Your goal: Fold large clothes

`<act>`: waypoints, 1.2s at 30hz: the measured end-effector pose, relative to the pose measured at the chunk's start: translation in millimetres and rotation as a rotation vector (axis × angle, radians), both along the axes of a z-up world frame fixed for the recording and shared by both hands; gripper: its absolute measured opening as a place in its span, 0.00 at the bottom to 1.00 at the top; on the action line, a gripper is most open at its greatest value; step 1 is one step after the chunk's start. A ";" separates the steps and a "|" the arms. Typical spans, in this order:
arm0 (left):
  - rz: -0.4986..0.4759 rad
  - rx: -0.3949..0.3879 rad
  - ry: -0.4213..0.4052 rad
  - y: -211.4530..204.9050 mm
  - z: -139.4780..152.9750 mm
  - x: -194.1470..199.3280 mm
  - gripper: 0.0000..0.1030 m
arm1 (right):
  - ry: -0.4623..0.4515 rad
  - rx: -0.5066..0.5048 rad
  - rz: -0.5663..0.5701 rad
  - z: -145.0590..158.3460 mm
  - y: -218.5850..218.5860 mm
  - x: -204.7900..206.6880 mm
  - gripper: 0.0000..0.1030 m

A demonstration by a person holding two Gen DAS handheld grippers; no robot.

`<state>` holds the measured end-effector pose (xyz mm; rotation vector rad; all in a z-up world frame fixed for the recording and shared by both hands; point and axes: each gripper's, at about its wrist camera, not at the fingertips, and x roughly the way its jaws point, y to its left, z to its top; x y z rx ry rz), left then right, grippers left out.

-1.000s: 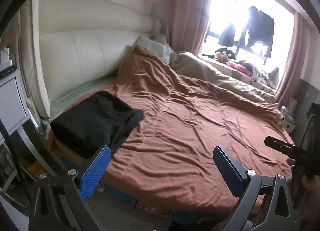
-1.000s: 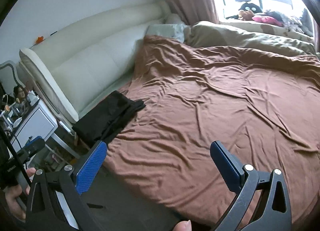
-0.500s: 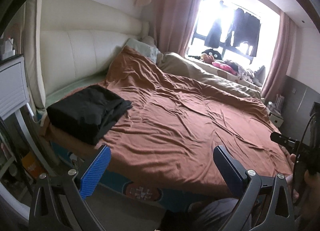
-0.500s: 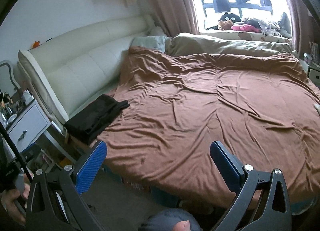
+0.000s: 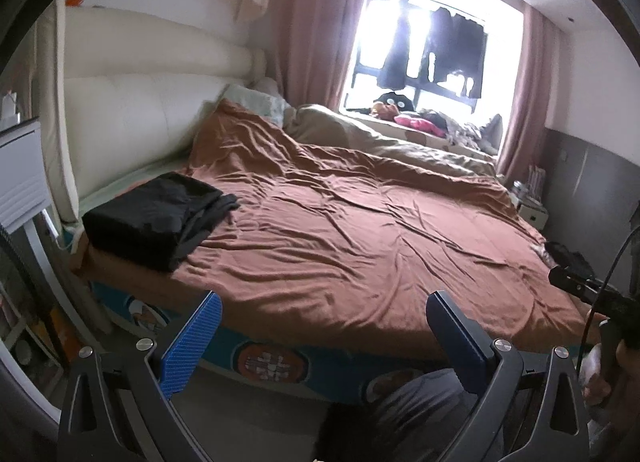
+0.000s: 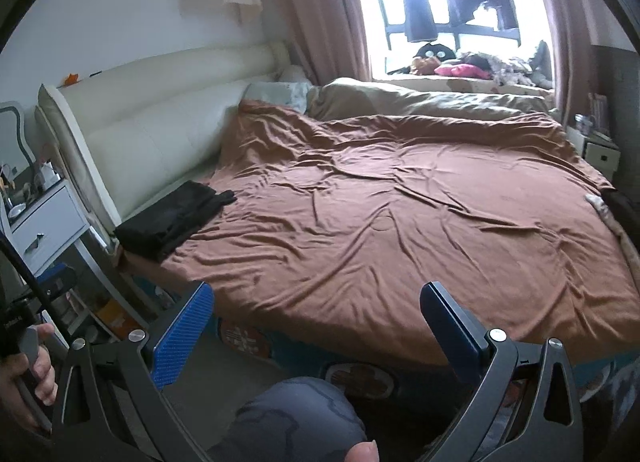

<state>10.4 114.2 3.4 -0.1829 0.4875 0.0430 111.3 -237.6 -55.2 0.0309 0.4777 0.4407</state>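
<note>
1. both tools are held off the bed, empty: the left tool (image 5: 322,326) and the right tool (image 6: 316,318) are seen with fingers spread apart.
2. the black clothes (image 5: 156,218) are stacked at the bed's (image 5: 360,246) near-left corner, beside the headboard (image 5: 132,118).
3. the fabric is judged soft, light and limp; sagging is expected.
4. a pinch at an outer hem or corner of the top layer is advised.

My left gripper (image 5: 324,338) has dark grey angular arms with silver screws and ribbed blue finger pads (image 5: 191,346). My right gripper (image 6: 320,330) looks identical. A thin black cable (image 5: 604,286) trails nearby; I wear grey patterned trousers (image 6: 296,418).
</note>
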 end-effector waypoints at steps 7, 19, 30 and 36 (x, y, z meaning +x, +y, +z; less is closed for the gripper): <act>-0.035 0.016 0.000 -28.2 -10.2 -11.4 1.00 | -0.023 -0.020 -0.042 -21.1 -15.7 -25.0 1.00; -0.054 -0.009 -0.029 -49.3 -4.7 -27.1 1.00 | -0.039 0.000 -0.058 -25.8 -30.9 -28.0 1.00; -0.042 -0.022 -0.040 -50.5 1.5 -33.2 1.00 | -0.056 0.014 -0.052 -30.5 -36.2 -32.7 1.00; -0.032 -0.006 -0.045 -53.3 5.5 -34.8 1.00 | -0.054 0.023 -0.049 -33.7 -38.3 -31.9 1.00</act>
